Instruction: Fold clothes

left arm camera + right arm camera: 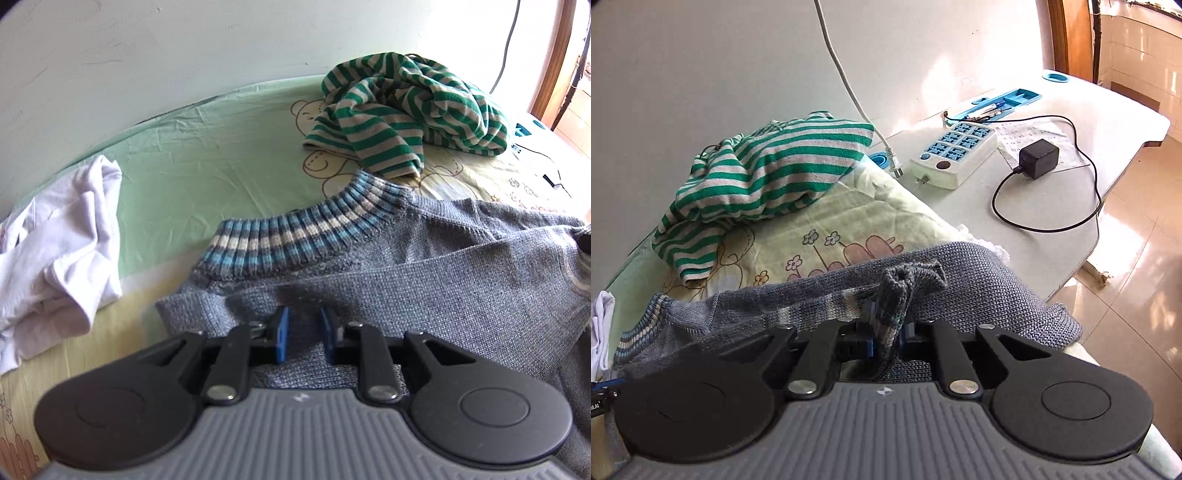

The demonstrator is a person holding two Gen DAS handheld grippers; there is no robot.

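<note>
Right gripper [886, 332], lower centre of the right wrist view: jaws nearly closed, pinching a bunched fold of the grey knitted sweater [960, 295], which rises as a small tuft just above the blue pads. Left gripper [304, 332], lower centre of the left wrist view: jaws narrowly parted, blue pads standing apart over the same knit with nothing pinched; whether the tips rest on the cloth cannot be told. Sweater: lies directly under and ahead of both grippers on the printed bedsheet [207, 155], long axis running left to right across the frame, striped ribbed collar [295, 229] at mid-frame just beyond the left gripper, body trailing to the right edge. Judgement: only the right hand holds cloth; the left sits nearest the collar and must take hold before a fold. Beyond: white garment [62, 240] at left edge; green striped garment [406, 107] upper right, heaped, well apart. Farthest: power strip [956, 151] on the white table [1108, 118], upper right.
</note>
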